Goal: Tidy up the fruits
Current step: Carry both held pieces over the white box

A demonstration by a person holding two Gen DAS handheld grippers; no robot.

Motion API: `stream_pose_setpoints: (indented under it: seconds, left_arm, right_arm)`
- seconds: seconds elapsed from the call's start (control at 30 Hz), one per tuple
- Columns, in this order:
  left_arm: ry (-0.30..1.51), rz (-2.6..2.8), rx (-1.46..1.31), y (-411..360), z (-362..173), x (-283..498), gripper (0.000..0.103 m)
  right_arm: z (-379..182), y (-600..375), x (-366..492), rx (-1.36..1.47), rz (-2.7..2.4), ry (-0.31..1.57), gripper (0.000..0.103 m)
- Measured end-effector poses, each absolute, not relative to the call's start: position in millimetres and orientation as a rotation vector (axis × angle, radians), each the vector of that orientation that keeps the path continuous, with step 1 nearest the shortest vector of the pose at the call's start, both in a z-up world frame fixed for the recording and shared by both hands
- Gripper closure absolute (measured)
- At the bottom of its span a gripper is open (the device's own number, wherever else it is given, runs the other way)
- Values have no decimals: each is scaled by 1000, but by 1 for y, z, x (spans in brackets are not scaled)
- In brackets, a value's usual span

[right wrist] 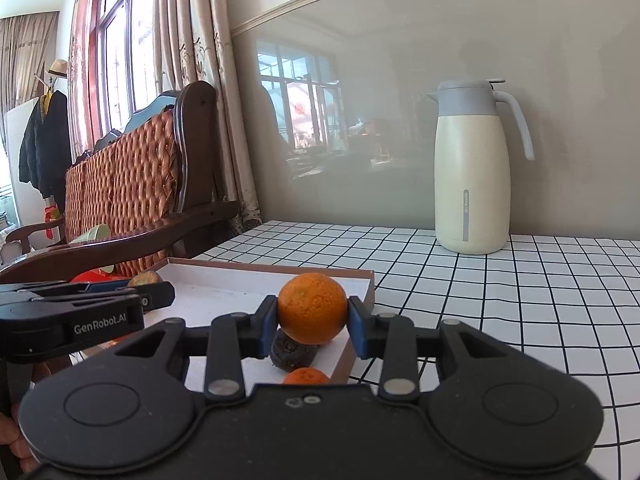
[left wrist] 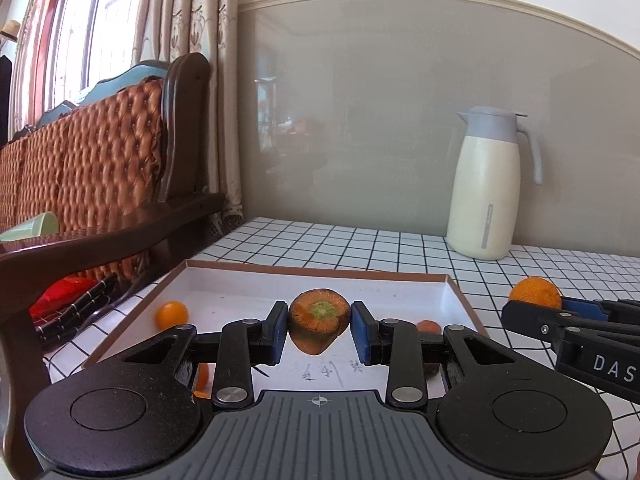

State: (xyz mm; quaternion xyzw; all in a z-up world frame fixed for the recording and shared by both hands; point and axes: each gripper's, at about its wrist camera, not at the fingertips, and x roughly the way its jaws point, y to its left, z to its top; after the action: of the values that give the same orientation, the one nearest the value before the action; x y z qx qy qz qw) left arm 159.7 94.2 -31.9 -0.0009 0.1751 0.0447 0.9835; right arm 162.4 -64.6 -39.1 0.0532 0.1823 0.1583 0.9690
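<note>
My left gripper (left wrist: 319,326) is shut on a carrot stub (left wrist: 319,320) with its cut green-cored end facing me, held over the white tray (left wrist: 452,296). A small orange (left wrist: 172,314) lies in the tray's left part. My right gripper (right wrist: 312,322) is shut on an orange (right wrist: 312,307) above the tray's right edge (right wrist: 362,280). Under it lie a dark brown fruit (right wrist: 292,354) and another orange (right wrist: 306,376). The right gripper with its orange (left wrist: 535,291) shows at the right of the left wrist view. The left gripper (right wrist: 154,294) shows at the left of the right wrist view.
A cream thermos jug (left wrist: 486,188) stands at the back of the checked tablecloth (left wrist: 360,244) by the grey wall. A dark wooden sofa (left wrist: 120,152) with a woven back stands left of the table, with red and black items (left wrist: 68,304) at its foot.
</note>
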Motion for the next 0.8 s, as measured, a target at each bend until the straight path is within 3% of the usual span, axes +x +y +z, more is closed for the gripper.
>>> stream_pose_setpoints:
  seconds: [0.8]
  left_arm:
    - [372, 210, -49, 151, -49, 174, 69]
  right_arm:
    - [-48, -20, 181, 76, 338, 367, 75]
